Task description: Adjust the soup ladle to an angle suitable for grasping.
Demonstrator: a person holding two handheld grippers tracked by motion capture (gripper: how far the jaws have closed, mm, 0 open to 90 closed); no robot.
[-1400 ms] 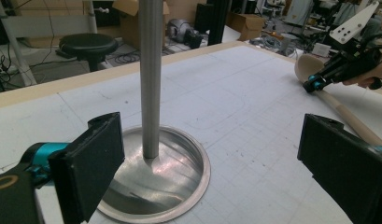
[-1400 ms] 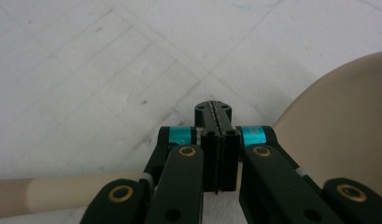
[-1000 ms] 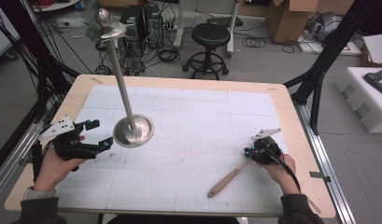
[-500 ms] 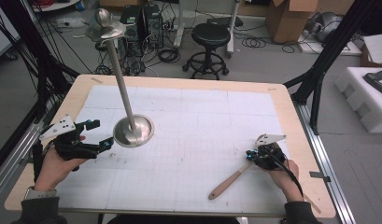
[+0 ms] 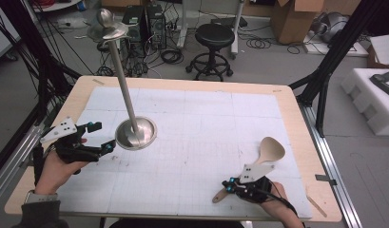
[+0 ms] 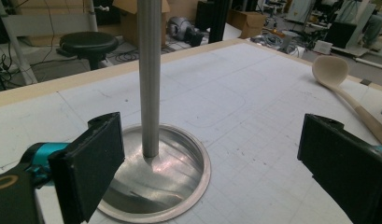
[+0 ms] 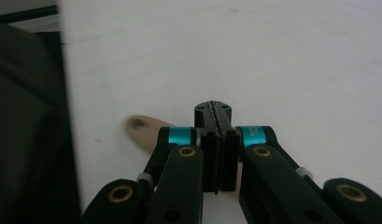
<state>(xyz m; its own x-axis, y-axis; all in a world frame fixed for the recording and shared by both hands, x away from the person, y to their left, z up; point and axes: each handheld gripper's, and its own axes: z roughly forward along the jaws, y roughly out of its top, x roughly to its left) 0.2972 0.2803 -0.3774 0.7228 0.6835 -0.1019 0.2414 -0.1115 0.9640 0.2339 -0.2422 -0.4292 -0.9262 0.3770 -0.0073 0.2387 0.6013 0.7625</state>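
A metal stand rests on its round dish base (image 5: pixel 136 133) left of the mat's middle, its pole (image 5: pixel 123 80) tilting up and away. My left gripper (image 5: pixel 102 137) is just left of that base and stands open, apart from it; in the left gripper view the base (image 6: pixel 156 186) and pole (image 6: pixel 149 79) sit between the wide jaws of the left gripper (image 6: pixel 216 165). A wooden ladle (image 5: pixel 270 149) lies at the near right. My right gripper (image 5: pixel 232 186) hovers over its handle, shut, pads pressed together. The handle end (image 7: pixel 141 126) pokes out left of the right gripper (image 7: pixel 213 112).
The white gridded mat (image 5: pixel 206 137) covers the wooden table (image 5: pixel 296 109). A black stool (image 5: pixel 213 40), cables and boxes stand on the floor beyond the far edge. White foam blocks (image 5: pixel 373 99) sit to the right.
My right gripper has slid down-left along the ladle toward the handle end, uncovering the bowl. The ladle, the stand and the left gripper have stayed put.
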